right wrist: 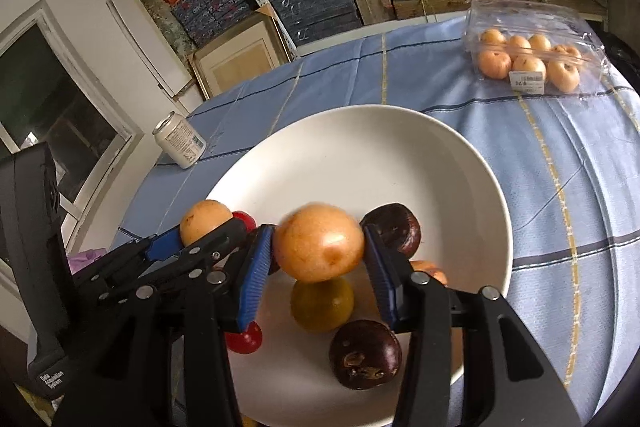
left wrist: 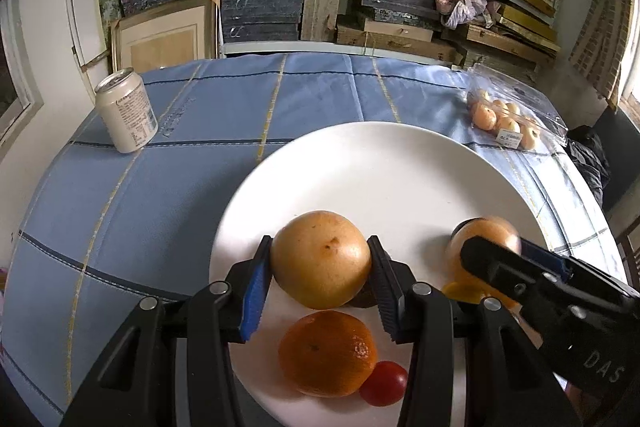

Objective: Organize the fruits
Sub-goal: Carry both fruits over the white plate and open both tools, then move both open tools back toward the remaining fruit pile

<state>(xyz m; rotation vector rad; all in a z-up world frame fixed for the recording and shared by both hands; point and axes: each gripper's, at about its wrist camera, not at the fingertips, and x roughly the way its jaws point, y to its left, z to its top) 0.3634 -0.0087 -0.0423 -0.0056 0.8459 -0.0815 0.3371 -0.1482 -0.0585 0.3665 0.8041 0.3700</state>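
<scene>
Left gripper (left wrist: 320,263) clamping tan fruit (left wrist: 322,259), right gripper (right wrist: 318,247) clamping blurred fruit (right wrist: 320,243), plate (left wrist: 380,163) partly hidden.

Dark fruit (left wrist: 362,301) mostly hidden behind pale fruit (left wrist: 321,259). Fruit in right claw (left wrist: 486,243) motion-blurred. Plate (right wrist: 360,147) near edge cut off by the frame. Price label (right wrist: 527,78) text too small to be read.

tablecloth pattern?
Light blue fabric tablecloth with a wide grid of dark blue and pale yellow lines; clearest in the left wrist view.
</scene>
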